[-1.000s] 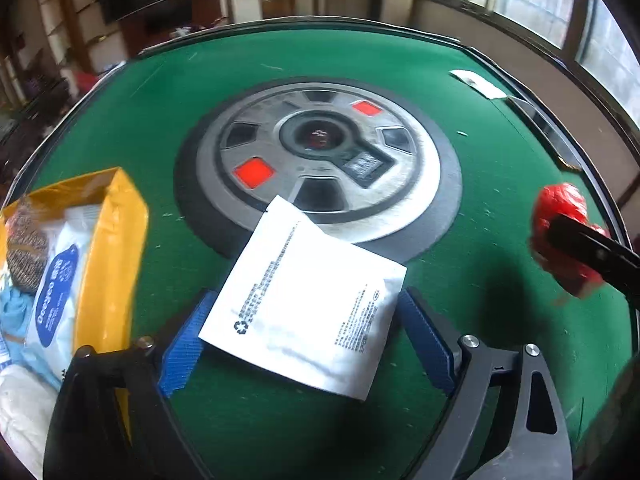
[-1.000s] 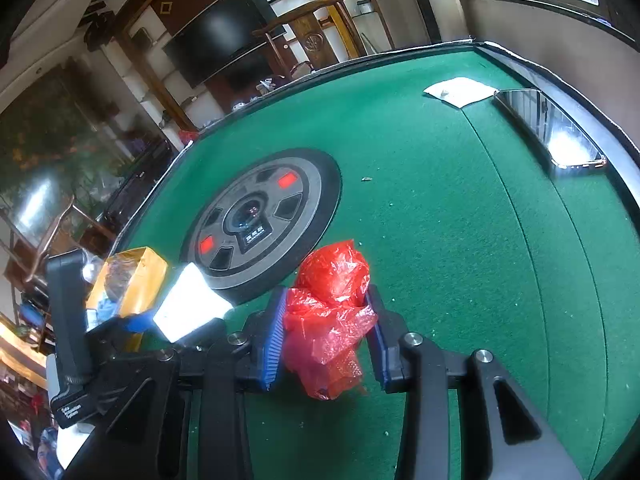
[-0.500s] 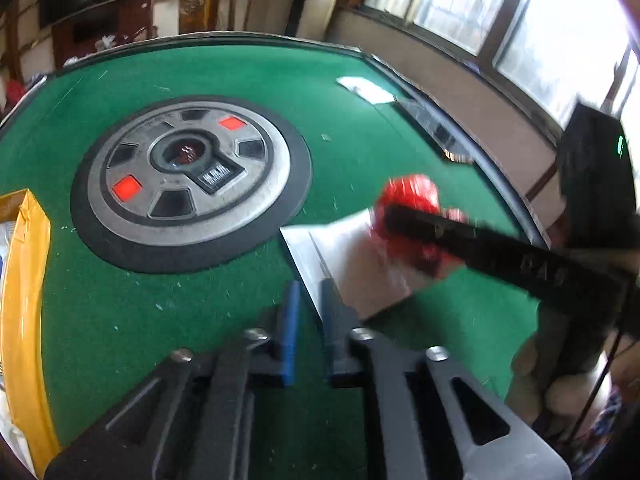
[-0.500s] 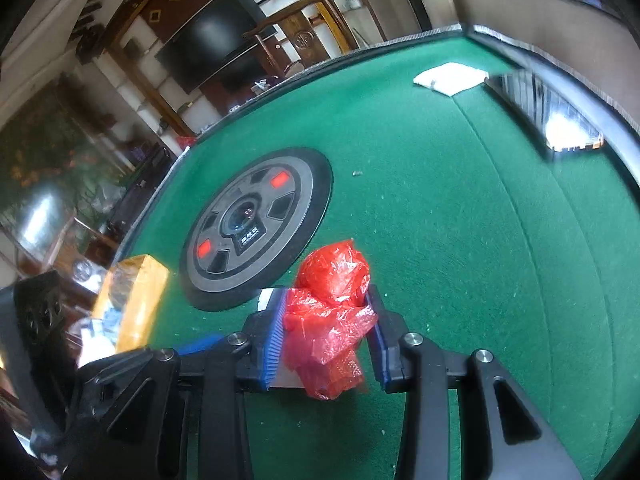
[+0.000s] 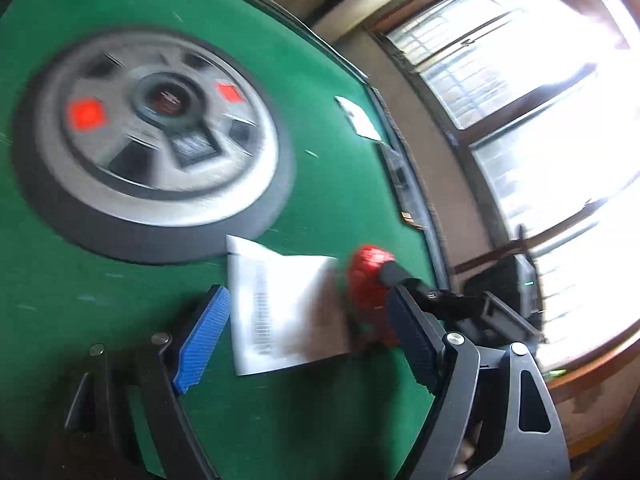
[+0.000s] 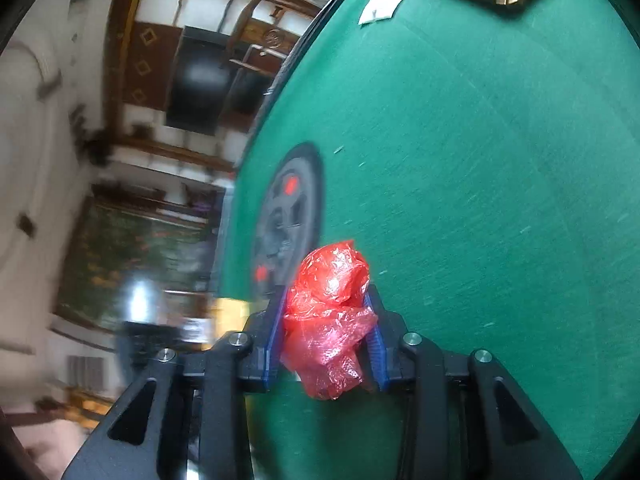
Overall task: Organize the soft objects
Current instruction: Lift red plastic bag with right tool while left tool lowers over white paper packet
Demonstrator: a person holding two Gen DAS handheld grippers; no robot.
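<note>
The green felt table (image 5: 320, 208) carries a round grey hub with red squares (image 5: 156, 140) at its middle, and the two task things sit near its edge closest to the cameras. The larger is the white flat sachet (image 5: 280, 304), lying flat on the felt just beside the hub's dark rim. The left gripper (image 5: 304, 336) straddles it with its blue pads (image 5: 202, 338) wide apart, one off each side edge and neither pressing on it; its jaws have just been opening, with the sachet between them but not held. It looks light, thin and pliant, with a smooth skin that may slip, so I would pinch it across the narrow width near an edge, or lift a corner first since it lies flush. Its long axis runs from the gripper away toward the hub, the lines of print lying along it. The smaller thing is the crumpled red plastic bag (image 6: 332, 316), clamped between the pads of the right gripper (image 6: 326, 332) and carried clear above the felt; in the left view it hangs over the sachet's right edge, though whether it touches I cannot tell. It should be nearly weightless, crinkly and springy, apt to slide out, so a grip through its thick middle suits it. The wad stands longer than wide, pointing forward along the fingers.
</note>
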